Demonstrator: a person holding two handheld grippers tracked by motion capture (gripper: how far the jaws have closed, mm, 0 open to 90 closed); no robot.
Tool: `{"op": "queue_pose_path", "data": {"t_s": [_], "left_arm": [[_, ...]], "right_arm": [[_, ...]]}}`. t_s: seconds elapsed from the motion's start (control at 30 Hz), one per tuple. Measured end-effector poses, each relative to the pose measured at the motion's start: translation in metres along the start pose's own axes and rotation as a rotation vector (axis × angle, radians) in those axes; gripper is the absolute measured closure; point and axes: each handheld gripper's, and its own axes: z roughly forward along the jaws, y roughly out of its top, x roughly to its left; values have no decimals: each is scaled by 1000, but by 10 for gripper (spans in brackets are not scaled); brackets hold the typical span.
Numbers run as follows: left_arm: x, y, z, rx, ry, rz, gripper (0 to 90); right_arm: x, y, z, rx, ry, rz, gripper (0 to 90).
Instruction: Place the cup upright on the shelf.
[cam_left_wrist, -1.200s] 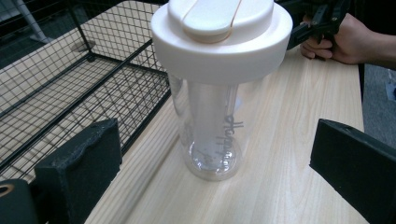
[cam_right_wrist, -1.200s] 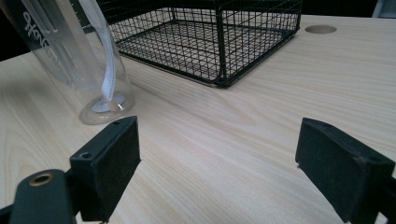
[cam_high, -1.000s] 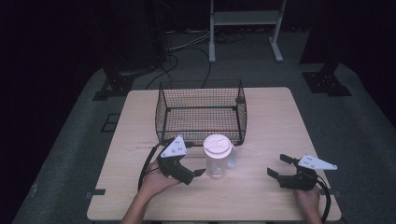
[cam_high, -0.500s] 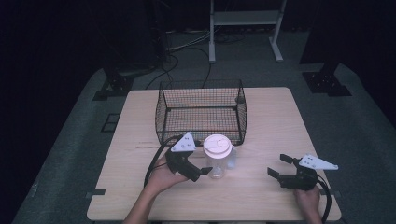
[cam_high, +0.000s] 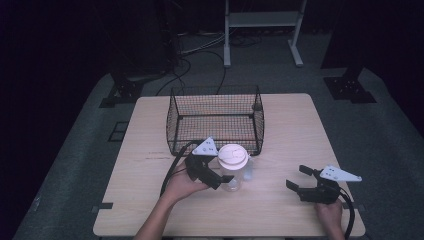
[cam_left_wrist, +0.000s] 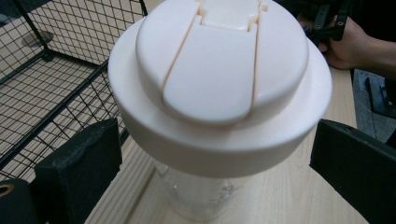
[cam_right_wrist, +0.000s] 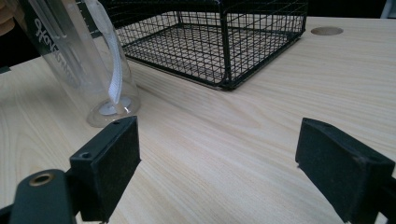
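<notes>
The high view looks forward and down on the table (cam_high: 150, 125). The left gripper view sits close above the cup (cam_left_wrist: 219, 84), at frame centre. The right gripper view looks low across the table; both share the basket (cam_right_wrist: 219, 42).

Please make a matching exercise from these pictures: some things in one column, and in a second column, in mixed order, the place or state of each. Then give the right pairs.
Column one:
1. clear plastic bottle with a cream lid
2. black wire basket
3. left gripper
4. right gripper

Column two:
A. open, resting apart near the table's right edge
B. stands upright just in front of the basket
C. open, jaws on either side of the bottle
D. sits at the middle of the light wooden table, empty

Pairs: 1-B, 2-D, 3-C, 4-A
</notes>
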Motion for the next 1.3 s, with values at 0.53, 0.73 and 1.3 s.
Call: {"op": "queue_pose_path", "data": {"t_s": [0.53, 0.73, 1.3], "left_arm": [[3, 15, 15, 27, -4, 10, 12], [2, 18, 19, 39, -5, 16, 14], [2, 23, 20, 71, 1, 39, 51]], "right_arm": [[0, 0, 0, 4, 9, -2, 128], [0, 0, 0, 3, 9, -3, 128], [0, 0, 0, -1, 10, -1, 128]]}}
